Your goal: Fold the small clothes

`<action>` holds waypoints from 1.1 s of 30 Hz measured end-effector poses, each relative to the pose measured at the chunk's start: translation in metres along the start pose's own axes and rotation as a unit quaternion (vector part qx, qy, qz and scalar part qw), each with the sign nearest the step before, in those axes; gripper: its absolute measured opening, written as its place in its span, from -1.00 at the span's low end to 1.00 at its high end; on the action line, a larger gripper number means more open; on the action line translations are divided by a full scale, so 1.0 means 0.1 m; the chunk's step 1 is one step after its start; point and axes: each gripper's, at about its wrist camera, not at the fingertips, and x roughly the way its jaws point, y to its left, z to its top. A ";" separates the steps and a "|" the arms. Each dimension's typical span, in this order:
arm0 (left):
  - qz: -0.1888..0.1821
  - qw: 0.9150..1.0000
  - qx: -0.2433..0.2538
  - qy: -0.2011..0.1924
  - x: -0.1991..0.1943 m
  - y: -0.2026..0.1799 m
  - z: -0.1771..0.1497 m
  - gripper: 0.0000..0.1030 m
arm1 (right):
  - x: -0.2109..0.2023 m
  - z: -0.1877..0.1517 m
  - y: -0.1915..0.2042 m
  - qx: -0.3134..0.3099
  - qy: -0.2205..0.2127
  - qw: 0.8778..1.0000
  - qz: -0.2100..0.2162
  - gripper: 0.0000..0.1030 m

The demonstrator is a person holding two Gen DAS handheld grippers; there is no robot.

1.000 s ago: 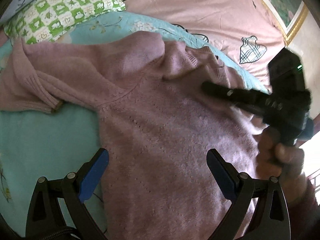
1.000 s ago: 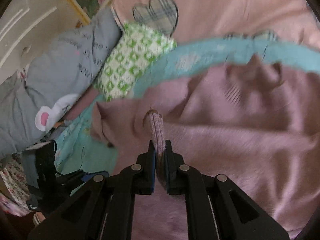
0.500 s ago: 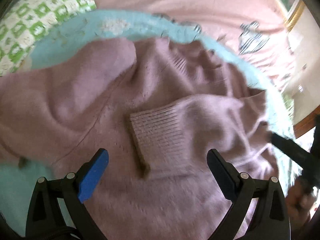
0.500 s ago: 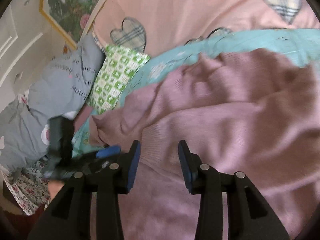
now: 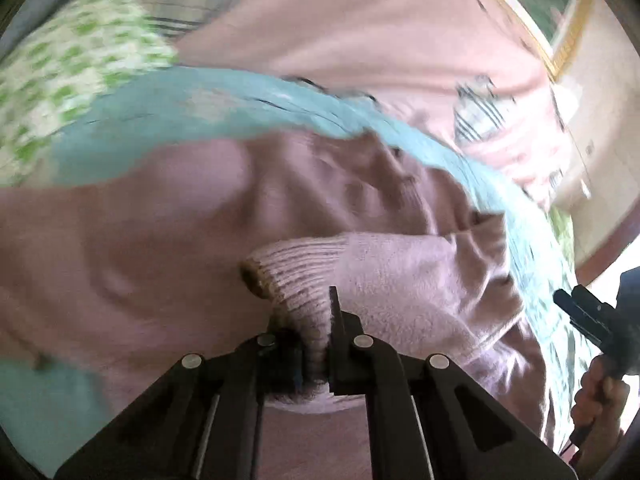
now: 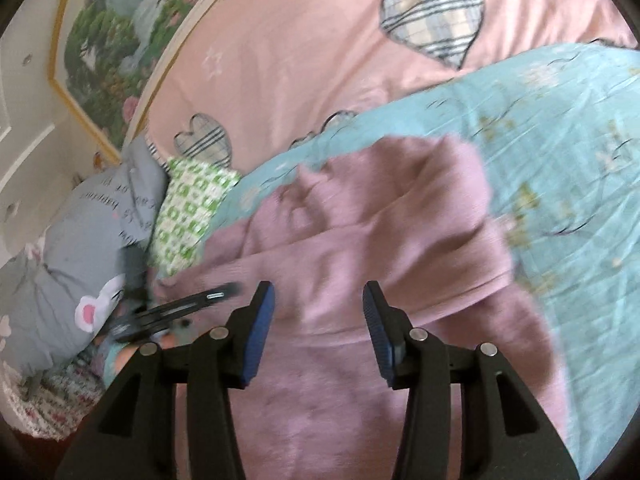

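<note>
- Right wrist view: teal sheet (image 6: 568, 152) bare at right, free passage.
- Left edge blocked: grey pillow (image 6: 80, 248), green checked pillow (image 6: 188, 216).
- Pink quilt (image 6: 320, 60) bare across top.

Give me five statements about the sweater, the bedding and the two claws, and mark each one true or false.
1. The left claw is shut on the sweater's ribbed cuff. True.
2. The right claw grips the sweater. False: it is open, nothing between its pads.
3. The sweater is mauve. True.
4. It lies on a yellow sheet. False: on a turquoise sheet.
5. The pink cover has plaid hearts. True.
</note>
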 end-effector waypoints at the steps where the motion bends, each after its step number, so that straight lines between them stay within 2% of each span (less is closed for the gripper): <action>1: 0.010 1.000 -0.007 0.001 -0.02 0.10 -0.02 -0.89 | -0.02 0.05 -0.07 0.003 -0.008 1.000 -0.012 0.07; 2: 0.013 1.000 -0.013 0.004 -0.02 0.18 -0.04 -0.89 | -0.03 0.09 -0.13 0.007 -0.013 1.000 -0.024 0.17; 5: 0.002 0.999 -0.030 0.017 0.00 0.33 -0.09 -0.89 | 0.06 0.27 -0.33 0.020 -0.016 0.998 -0.054 0.20; 8: 0.017 1.000 -0.012 0.008 -0.01 0.26 -0.11 -0.89 | 0.29 0.45 -0.48 0.019 0.001 0.996 -0.085 0.25; 12: 0.012 1.000 -0.027 0.008 0.00 0.32 -0.19 -0.89 | 0.71 0.66 -0.77 0.030 0.024 0.992 -0.124 0.26; 15: 0.021 0.999 -0.030 0.005 -0.06 0.39 -0.27 -0.89 | 1.00 0.73 -0.94 0.041 0.047 0.989 -0.136 0.26; 19: 0.018 0.998 -0.056 0.005 -0.07 0.49 -0.33 -0.89 | 1.30 0.68 -1.07 0.064 0.085 0.988 -0.107 0.26; 20: 0.021 0.998 -0.057 0.006 -0.06 0.50 -0.34 -0.89 | 1.33 0.66 -1.07 0.057 0.087 0.990 -0.092 0.10; 21: 0.022 0.998 -0.057 0.007 -0.06 0.50 -0.34 -0.89 | 1.34 0.66 -1.04 0.045 0.087 0.992 -0.080 -0.26; 22: 0.022 0.998 -0.056 0.009 -0.04 0.47 -0.34 -0.89 | 1.31 0.65 -1.02 0.040 0.087 0.992 -0.083 -0.84; 26: 0.000 1.000 -0.023 -0.001 -0.03 0.15 -0.22 -0.89 | 0.77 0.92 -0.90 0.014 -0.001 0.994 -0.109 -0.85; 28: -0.004 1.000 0.001 -0.004 0.03 -0.06 -0.16 -0.90 | 0.61 1.03 -0.87 0.007 -0.025 0.992 -0.124 -0.86; 30: -0.001 1.000 0.015 -0.004 0.11 -0.16 -0.14 -0.90 | 0.54 1.10 -0.87 -0.006 -0.030 0.989 -0.144 -0.86; 33: 0.011 1.000 -0.001 0.013 0.23 -0.03 -0.16 -0.90 | 0.65 1.04 -0.99 -0.006 -0.008 0.987 -0.161 -0.86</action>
